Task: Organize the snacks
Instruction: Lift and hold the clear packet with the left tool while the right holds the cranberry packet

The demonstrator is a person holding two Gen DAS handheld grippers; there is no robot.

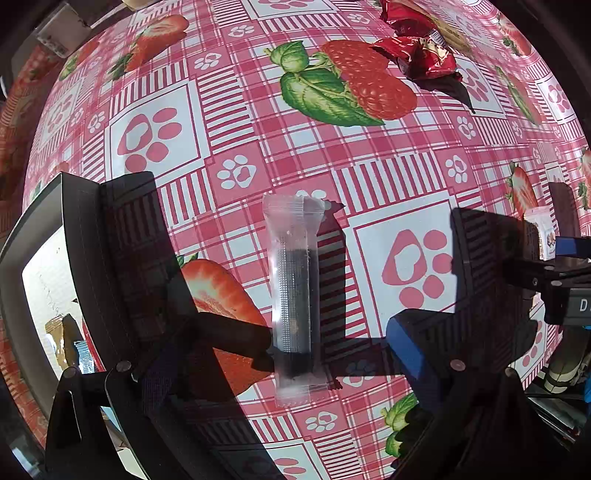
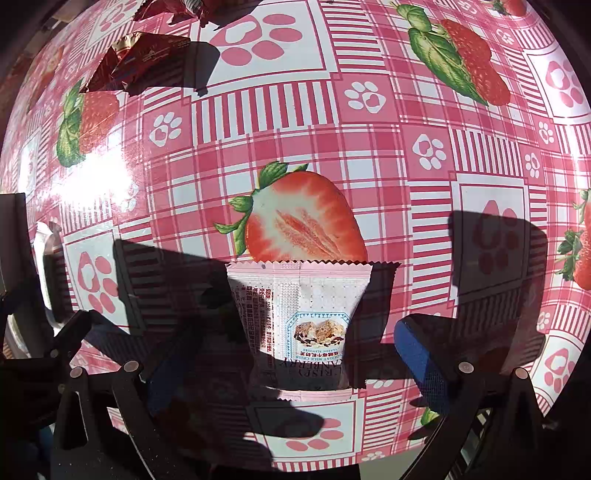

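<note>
In the left wrist view a clear-wrapped dark snack bar lies lengthwise on the strawberry tablecloth, between the fingers of my open left gripper. In the right wrist view a pink-and-white cranberry milk crisp packet lies flat between the fingers of my open right gripper. Neither gripper touches its snack. The packet also shows at the right edge of the left view, beside the right gripper's finger.
Crumpled red foil snack wrappers lie at the far right of the left view; they also show at the top left of the right view. The clear bar's end shows at the right view's left edge. A box sits far left.
</note>
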